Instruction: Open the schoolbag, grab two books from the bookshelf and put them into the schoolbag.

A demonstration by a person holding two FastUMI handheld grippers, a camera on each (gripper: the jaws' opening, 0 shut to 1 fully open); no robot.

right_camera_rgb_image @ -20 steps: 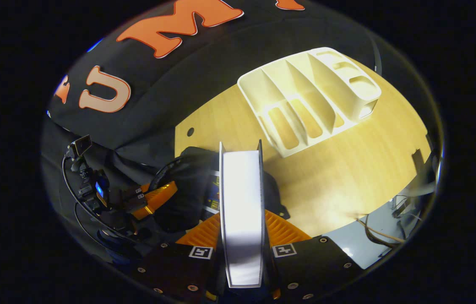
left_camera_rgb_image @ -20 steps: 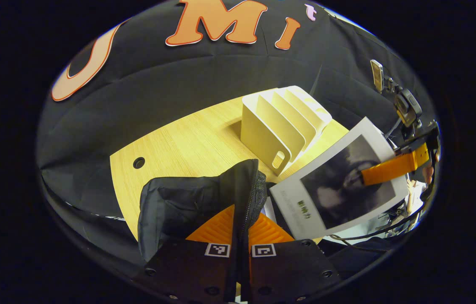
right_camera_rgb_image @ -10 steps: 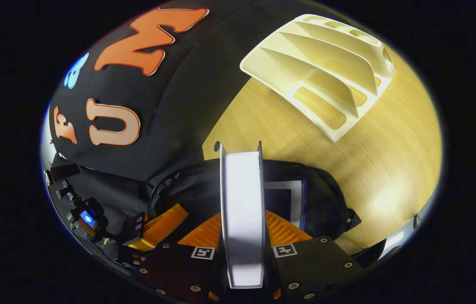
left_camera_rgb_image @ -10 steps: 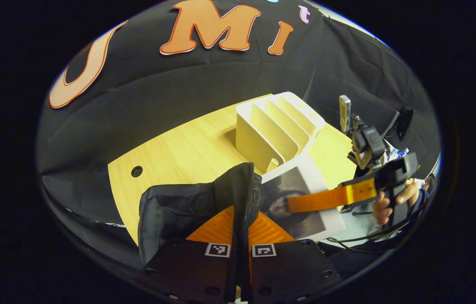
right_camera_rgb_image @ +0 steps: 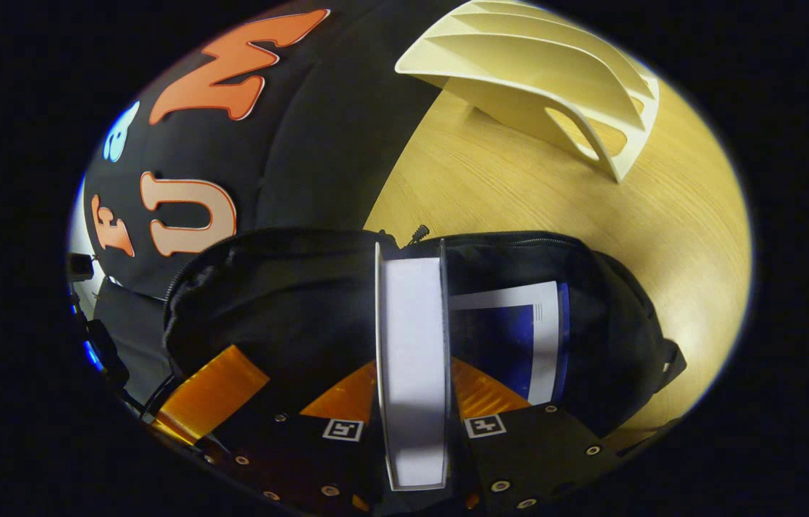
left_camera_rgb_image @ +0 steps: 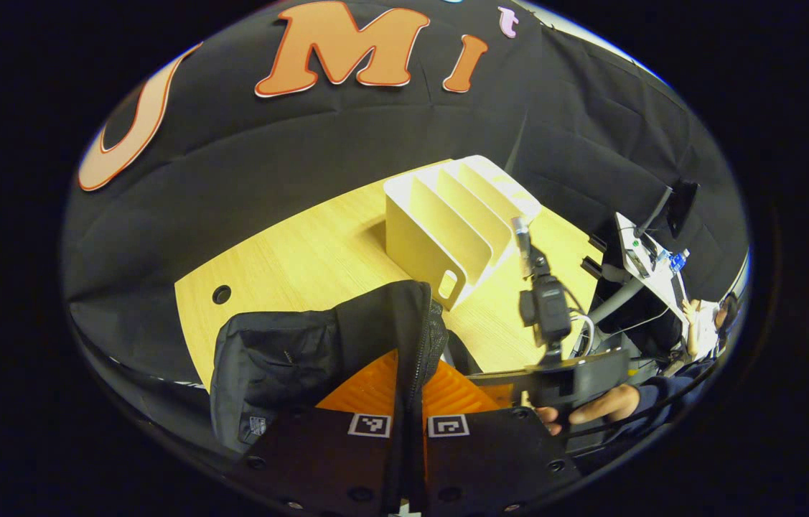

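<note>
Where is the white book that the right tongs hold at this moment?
In the right gripper view, the white book stands edge-on at centre, clamped in the right tongs, over the open schoolbag, left of a blue book inside.

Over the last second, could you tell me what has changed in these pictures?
The right hand-held gripper, shut on the white-edged book, has come down from beside the cream slotted bookshelf into the open black fabric schoolbag, next to the blue-covered book inside. The left hand-held gripper stayed clamped on the bag's zipper edge.

A blue book [right_camera_rgb_image: 519, 337] already fills the right side of the schoolbag's [right_camera_rgb_image: 268, 287] open mouth.
</note>
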